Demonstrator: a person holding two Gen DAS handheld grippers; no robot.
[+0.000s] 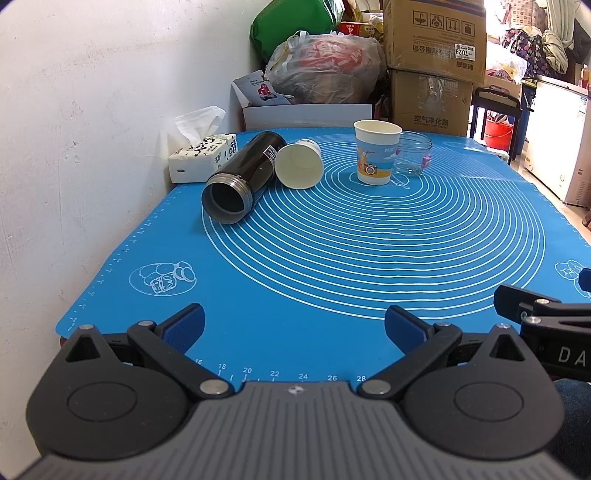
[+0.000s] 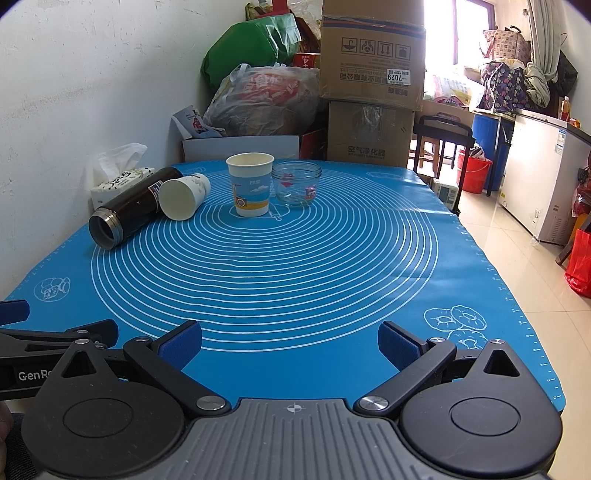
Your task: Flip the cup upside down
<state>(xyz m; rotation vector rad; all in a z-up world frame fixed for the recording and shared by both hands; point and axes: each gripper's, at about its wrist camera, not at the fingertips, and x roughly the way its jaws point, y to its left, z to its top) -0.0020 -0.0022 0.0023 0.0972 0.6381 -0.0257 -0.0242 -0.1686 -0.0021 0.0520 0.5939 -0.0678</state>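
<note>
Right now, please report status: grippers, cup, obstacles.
Left gripper and right gripper open, empty, at near edge. Printed cup upright, untouched. Glass jar close beside it; tipped cup left.

Pretty cramped room tbh. White plaster wall (image 2: 55, 92) on the left, a bit scuffed. Behind the bench there's a stack of two cardboard boxes (image 2: 373, 92), with a green bag (image 2: 251, 48) and a clear plastic bag (image 2: 262, 103) stuffed with things beside them. Floor is glossy cream tile (image 2: 517, 266). On the right a white chest freezer (image 2: 543, 177), a red bucket (image 2: 474, 175) and a blue barrel (image 2: 485, 136). A window (image 2: 454, 22) at the back is blown out with daylight, curtain (image 2: 543, 40) hanging next to it.
</note>
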